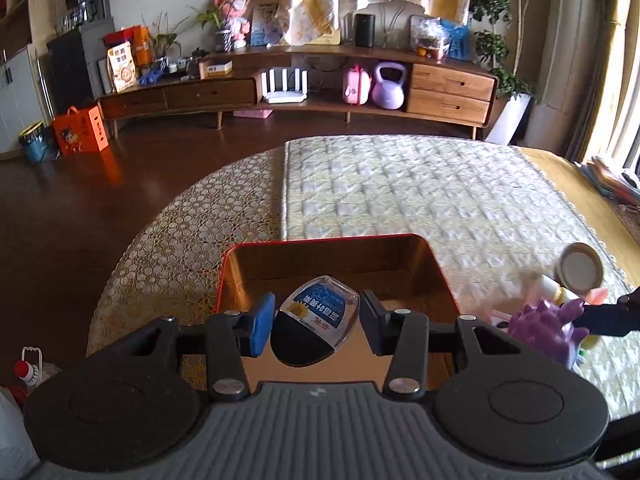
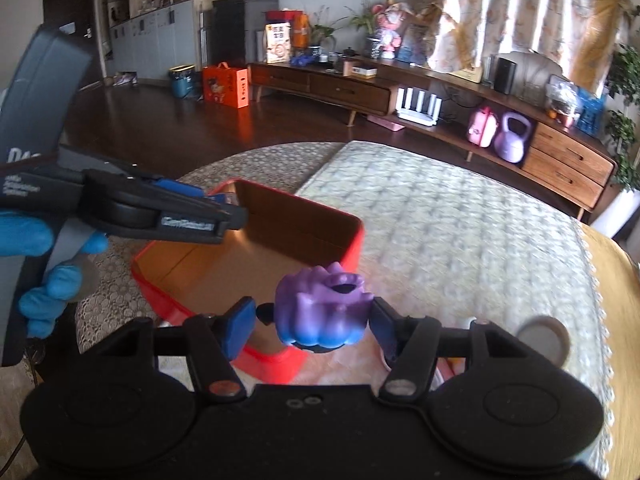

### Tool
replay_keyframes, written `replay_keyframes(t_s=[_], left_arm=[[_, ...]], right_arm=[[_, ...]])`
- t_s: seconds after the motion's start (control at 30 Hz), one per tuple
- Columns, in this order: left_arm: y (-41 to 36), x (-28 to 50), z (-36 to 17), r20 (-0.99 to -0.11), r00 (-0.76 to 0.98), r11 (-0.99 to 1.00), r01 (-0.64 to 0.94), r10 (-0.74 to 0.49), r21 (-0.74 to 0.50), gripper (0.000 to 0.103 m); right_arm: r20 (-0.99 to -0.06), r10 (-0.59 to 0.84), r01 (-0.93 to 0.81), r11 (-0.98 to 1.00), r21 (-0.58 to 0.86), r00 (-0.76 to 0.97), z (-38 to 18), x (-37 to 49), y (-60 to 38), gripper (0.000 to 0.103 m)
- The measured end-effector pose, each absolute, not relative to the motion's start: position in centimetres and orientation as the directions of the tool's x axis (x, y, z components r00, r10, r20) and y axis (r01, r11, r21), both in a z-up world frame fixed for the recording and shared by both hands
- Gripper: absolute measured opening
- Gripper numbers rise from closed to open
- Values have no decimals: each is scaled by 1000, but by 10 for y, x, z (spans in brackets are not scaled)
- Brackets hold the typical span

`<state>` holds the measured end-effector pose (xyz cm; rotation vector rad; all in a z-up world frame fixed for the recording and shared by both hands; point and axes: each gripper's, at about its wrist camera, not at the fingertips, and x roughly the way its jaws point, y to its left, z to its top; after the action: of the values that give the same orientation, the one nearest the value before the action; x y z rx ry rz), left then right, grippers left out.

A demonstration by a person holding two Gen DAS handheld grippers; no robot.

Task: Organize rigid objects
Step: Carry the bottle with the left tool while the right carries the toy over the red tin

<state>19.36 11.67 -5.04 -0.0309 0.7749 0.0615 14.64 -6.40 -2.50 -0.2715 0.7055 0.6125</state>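
A red box (image 1: 434, 264) with a tan inside sits on the lace-covered table; it also shows in the right wrist view (image 2: 356, 236). My left gripper (image 1: 316, 318) hovers over the box, jaws apart, with a small clear bottle (image 1: 320, 312) with a blue label and black cap between the fingers, a gap on each side. My right gripper (image 2: 312, 320) is at the box's near right corner with a purple spiky toy (image 2: 322, 308) between its fingers; the right finger touches it, the left stands clear. The toy also shows in the left wrist view (image 1: 548, 328).
A round-lidded jar (image 1: 580, 268) and small pale items lie on the quilted mat right of the box; the jar also shows blurred in the right wrist view (image 2: 544, 338). A wooden sideboard (image 1: 448, 88) stands across the dark floor. An orange box (image 1: 82, 130) sits on the floor.
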Motion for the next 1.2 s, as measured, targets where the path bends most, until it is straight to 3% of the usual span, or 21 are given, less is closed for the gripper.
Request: replay_keyframes(t_s=[0.73,1.2], left_arm=[[131,276,-111,-803,593,997,-71,53,13,45],[130,279,-115,-803,591,997,-64,71,41,46]], right_arm=[[-768,416,-695,717,-53,487,-85,204,13,62],[-751,427,-671,741,-29,504,-83,206,10,64]])
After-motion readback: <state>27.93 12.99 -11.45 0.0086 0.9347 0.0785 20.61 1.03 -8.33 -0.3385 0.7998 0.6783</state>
